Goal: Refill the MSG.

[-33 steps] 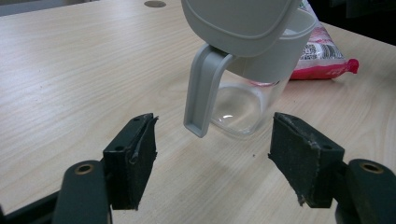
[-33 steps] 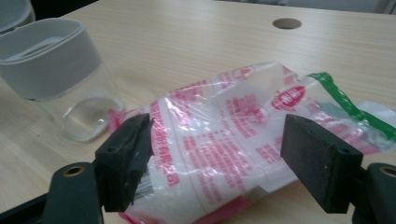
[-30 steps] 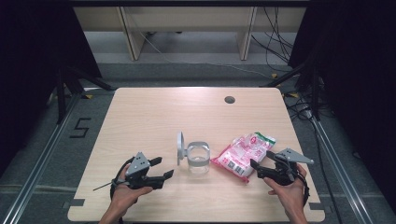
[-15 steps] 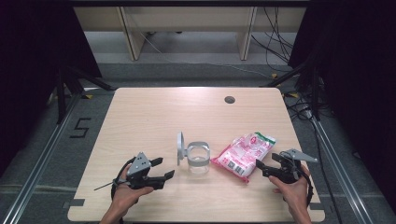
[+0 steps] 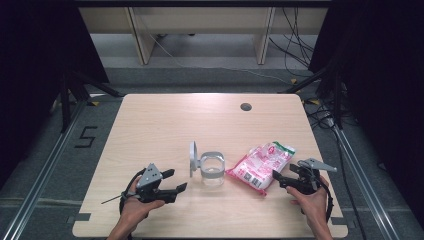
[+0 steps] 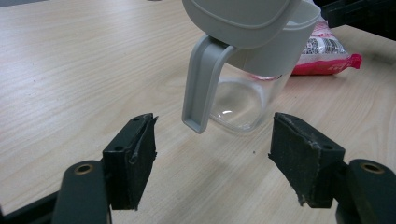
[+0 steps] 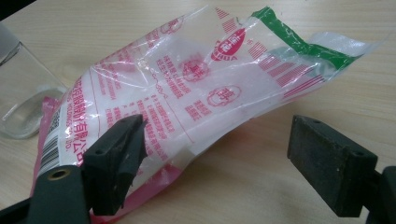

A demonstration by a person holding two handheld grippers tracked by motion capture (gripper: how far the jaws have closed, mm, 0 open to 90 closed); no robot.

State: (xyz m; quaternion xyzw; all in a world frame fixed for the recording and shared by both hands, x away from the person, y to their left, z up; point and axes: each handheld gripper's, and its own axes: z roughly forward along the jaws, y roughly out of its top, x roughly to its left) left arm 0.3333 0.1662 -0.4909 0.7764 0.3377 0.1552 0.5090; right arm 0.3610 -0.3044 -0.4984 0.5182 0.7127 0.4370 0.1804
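A clear jar (image 5: 212,171) with a grey rim stands mid-table, its grey lid (image 5: 192,159) swung open on its left. In the left gripper view the jar (image 6: 240,100) and its grey strap (image 6: 201,79) sit just ahead of my left gripper (image 6: 212,140), which is open and holds nothing. From above, the left gripper (image 5: 175,180) lies to the left of the jar. A pink and white plastic bag (image 5: 260,166) lies right of the jar. My right gripper (image 5: 278,179) is open at the bag's near end. The bag (image 7: 196,84) lies close before the right gripper (image 7: 217,140), partly between its jaws, unpressed.
The light wooden table (image 5: 165,125) has a round cable hole (image 5: 245,106) at the back right. Its near edge runs just behind both hands. Black stands and cables line the floor on both sides. The jar's base (image 7: 18,93) shows at the left in the right gripper view.
My right gripper has sunk a little toward the table beside the bag. The left gripper, the jar and the bag have not moved.
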